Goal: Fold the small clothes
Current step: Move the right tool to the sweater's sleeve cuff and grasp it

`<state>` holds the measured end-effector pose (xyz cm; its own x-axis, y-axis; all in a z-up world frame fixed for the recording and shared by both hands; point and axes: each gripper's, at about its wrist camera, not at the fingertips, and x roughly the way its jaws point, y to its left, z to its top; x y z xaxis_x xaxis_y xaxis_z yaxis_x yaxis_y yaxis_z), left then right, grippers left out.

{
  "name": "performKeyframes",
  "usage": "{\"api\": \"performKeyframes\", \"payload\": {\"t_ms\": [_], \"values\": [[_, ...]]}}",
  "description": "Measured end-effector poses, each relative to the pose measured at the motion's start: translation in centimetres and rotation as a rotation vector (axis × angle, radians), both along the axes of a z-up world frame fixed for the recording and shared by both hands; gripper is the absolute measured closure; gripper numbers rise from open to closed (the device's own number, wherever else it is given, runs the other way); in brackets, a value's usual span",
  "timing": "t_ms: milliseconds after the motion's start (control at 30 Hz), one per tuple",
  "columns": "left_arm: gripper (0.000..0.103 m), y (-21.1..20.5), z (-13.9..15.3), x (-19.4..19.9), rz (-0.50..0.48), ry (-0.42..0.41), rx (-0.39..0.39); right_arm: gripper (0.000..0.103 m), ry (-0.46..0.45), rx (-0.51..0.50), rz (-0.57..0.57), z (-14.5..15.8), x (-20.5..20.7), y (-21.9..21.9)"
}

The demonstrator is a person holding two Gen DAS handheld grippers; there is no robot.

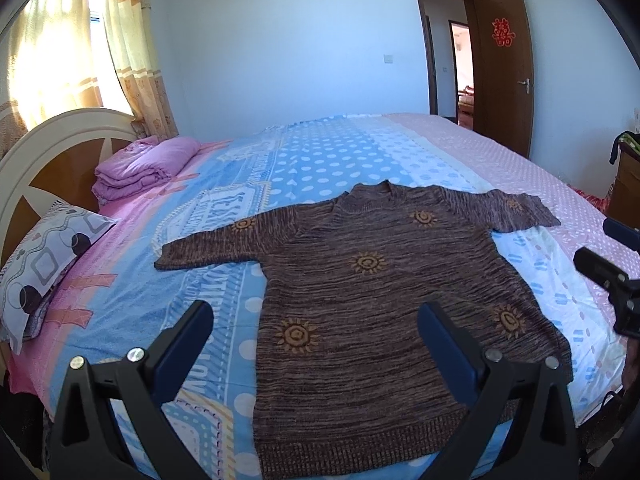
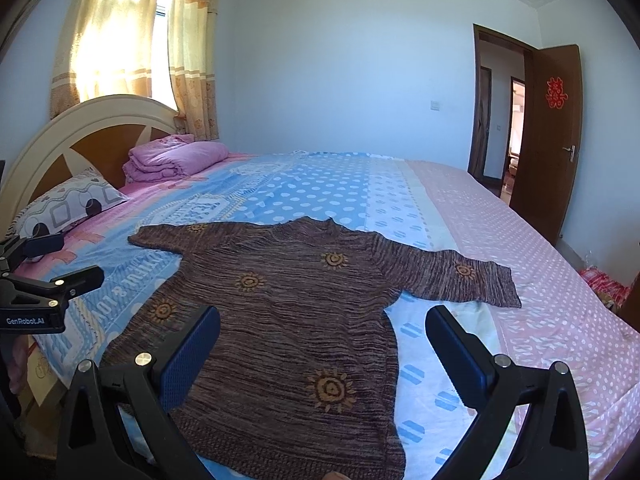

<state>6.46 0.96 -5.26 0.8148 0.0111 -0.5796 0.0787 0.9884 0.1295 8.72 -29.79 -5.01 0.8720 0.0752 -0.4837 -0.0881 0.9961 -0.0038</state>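
Sweater front and centre — brown marled knit dotted with orange sun motifs, spread flat on the bed with its collar pointing toward the far wall and its ribbed hem at the near edge of the mattress. Both sleeves are stretched out sideways, one over the blue lettered part of the sheet, the other reaching onto the pink dotted part. Left gripper hangs above the hem end, its fingers spread wide with nothing between them; one sits over the blue sheet just beside the sweater's edge, the other over the knit itself. Right gripper mirrors it — fingers wide apart and empty, one over the sweater's body, the other over the white and blue strip beside it. In the left wrist view the right gripper shows at the right edge; in the right wrist view the left one shows at the left edge. Whether either touches the fabric can't be told. Up by the headboard lie a folded pink quilt and a patterned pillow. Sunlit curtains hang behind, and a brown door stands open at the far right.
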Motion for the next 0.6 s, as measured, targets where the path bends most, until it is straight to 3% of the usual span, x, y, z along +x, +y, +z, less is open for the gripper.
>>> {"api": "performKeyframes", "payload": {"t_ms": [333, 600], "values": [[0.0, -0.7, -2.1, 6.0, 0.002, 0.045, 0.023, 0.001, 0.079, 0.054, -0.106, -2.7, 6.0, -5.6], [0.0, -1.6, -4.4, 11.5, 0.014, 0.05, 0.068, 0.001, 0.163, 0.077, -0.261, -4.3, 11.4, -13.9]]}}
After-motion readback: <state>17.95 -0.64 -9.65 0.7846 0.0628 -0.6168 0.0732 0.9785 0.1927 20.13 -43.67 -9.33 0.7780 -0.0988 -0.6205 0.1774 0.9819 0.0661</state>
